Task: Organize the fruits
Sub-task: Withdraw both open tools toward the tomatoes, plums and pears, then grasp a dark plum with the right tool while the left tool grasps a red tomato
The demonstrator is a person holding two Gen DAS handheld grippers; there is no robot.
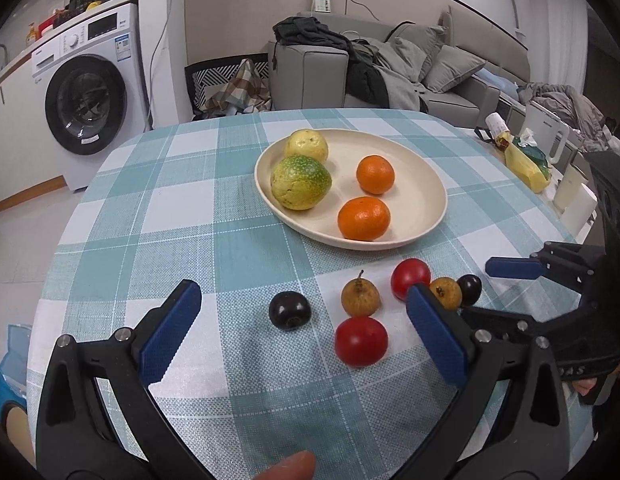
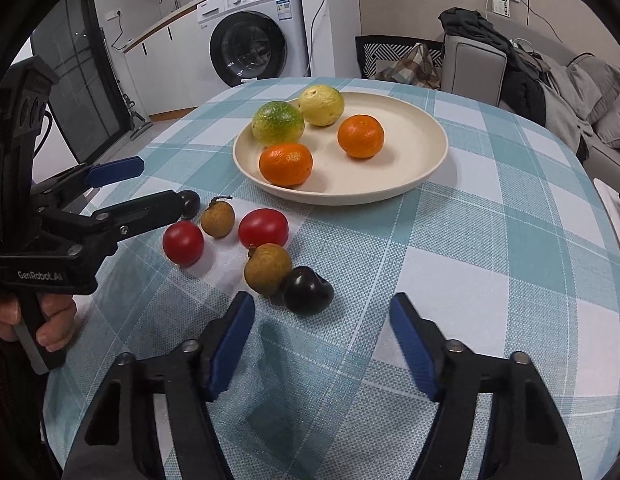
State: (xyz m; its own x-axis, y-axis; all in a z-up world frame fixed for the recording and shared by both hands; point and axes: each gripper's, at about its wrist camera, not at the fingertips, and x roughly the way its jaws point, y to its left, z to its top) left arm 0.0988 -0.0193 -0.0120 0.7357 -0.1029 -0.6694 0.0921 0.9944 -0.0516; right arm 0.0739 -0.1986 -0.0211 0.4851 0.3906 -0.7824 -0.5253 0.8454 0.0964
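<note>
Fingers (image 1: 171, 330) of both grippers spread, empty; small fruits (image 1: 360, 340) between them (plate (image 1: 422, 216) beyond)

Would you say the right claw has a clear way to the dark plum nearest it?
Probably yes. The right claw is open, and the plum lies just ahead of its fingertips on bare cloth. Only a brown fruit touches the plum's left side and might get nudged.

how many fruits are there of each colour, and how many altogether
Orange: 2
Yellow-green: 2
Red: 2
Brown: 2
Dark purple: 2
Total: 10
</note>
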